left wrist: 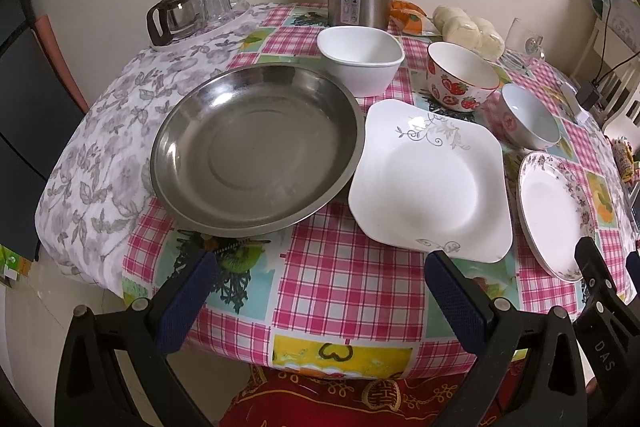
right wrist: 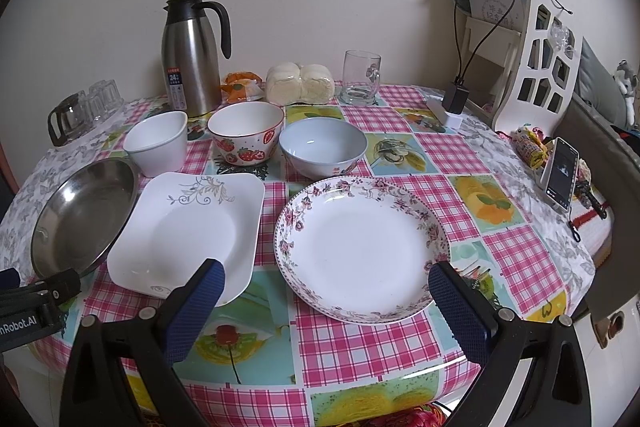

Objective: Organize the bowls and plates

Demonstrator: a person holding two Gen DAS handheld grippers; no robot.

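Sitting untouched in two rows on the table [right wrist: 360, 347] are your dishes: steel plate [left wrist: 256, 147], square plate [left wrist: 432, 183] and floral plate [right wrist: 360, 247] in front, with the white bowl [left wrist: 362, 65], strawberry bowl [right wrist: 246, 133] and blue bowl [right wrist: 322, 147] behind. Nothing is stacked yet (a judgement). Your left gripper [left wrist: 320, 291] and right gripper [right wrist: 326, 301] hover with jaws spread wide, empty. Next, close on a plate rim, lifting it cleanly.

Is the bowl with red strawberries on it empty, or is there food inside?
Empty, as far as visible: the strawberry-patterned ceramic bowl stands upright and shows only its bare white inner wall in both views; its very bottom is hidden.
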